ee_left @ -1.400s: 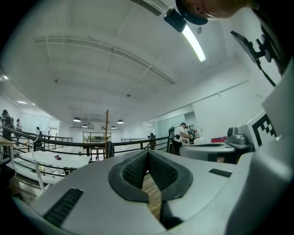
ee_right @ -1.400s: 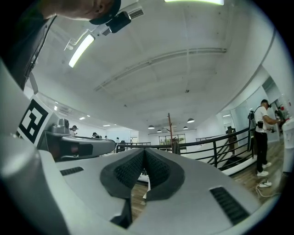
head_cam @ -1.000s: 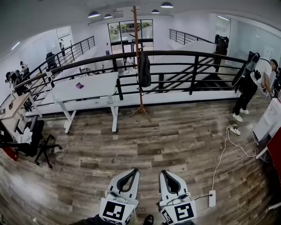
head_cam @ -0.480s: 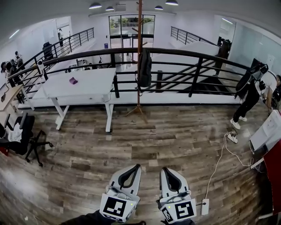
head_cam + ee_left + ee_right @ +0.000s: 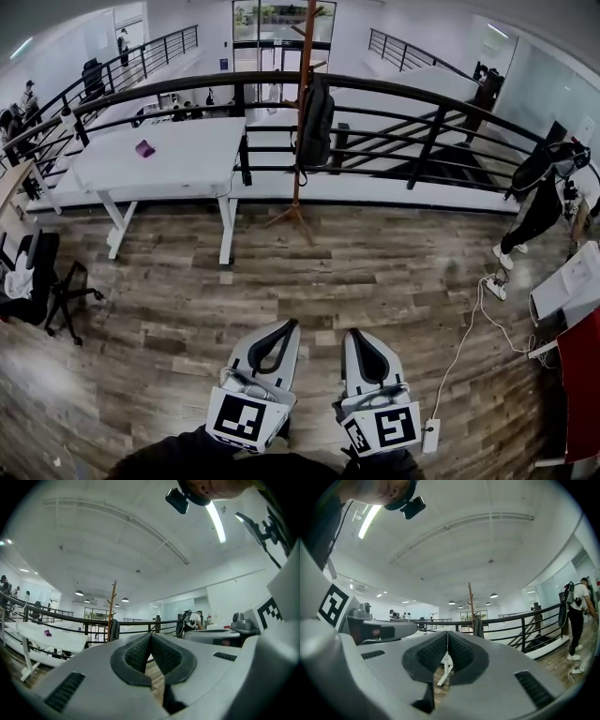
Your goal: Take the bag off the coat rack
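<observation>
The left gripper [image 5: 289, 325] and right gripper [image 5: 352, 334], each carrying a square marker, are closed and empty, well apart from the backpack [image 5: 317, 122] on the coat rack [image 5: 299, 178].

Pretty clearly an open-plan office, up on some kind of mezzanine level. You've got a long white table [image 5: 178, 159] on metal legs, a black swivel chair [image 5: 37, 298] on castors off to the left, and a wood-look plank floor [image 5: 375, 272] all over. A black metal railing [image 5: 412, 97] runs along the open edge, with a wooden coat rack [image 5: 297, 183] standing right by it. There's a power strip [image 5: 430, 435] with its white cable [image 5: 469, 337] trailing across the floor, round ceiling lamps [image 5: 79, 593] plus a strip light [image 5: 215, 522], glass doors [image 5: 272, 19] at the far end, and a person [image 5: 539, 202] standing over on the right.
</observation>
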Demonstrator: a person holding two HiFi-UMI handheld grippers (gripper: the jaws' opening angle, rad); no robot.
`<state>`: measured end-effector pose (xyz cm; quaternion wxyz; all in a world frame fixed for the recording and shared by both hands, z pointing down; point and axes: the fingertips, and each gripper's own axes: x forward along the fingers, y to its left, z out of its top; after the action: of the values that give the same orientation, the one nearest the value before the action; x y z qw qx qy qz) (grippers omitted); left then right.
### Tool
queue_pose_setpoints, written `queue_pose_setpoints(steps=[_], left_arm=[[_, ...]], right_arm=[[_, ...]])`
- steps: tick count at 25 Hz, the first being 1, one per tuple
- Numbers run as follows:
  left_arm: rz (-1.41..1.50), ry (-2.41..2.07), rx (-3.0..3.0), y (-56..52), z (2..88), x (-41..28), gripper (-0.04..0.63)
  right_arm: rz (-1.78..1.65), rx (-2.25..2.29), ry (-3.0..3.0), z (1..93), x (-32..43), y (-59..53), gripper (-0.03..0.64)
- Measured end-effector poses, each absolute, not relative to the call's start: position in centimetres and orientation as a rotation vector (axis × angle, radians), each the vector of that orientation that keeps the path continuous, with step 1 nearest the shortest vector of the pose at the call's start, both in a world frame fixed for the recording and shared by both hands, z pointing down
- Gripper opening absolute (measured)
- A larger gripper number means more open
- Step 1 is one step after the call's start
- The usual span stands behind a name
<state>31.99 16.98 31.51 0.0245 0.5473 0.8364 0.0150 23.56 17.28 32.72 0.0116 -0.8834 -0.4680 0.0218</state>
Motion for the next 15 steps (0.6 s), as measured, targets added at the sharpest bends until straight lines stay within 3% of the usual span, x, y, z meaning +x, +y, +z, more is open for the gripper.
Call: queue_pose_setpoints(steps=[15], left_arm=[[0.003, 2.651, 1.673, 27.5, 33.1, 29.7, 0.009]], right_arm=[[0.059, -2.724, -1.518, 33.5, 20.8, 27.9, 0.006]])
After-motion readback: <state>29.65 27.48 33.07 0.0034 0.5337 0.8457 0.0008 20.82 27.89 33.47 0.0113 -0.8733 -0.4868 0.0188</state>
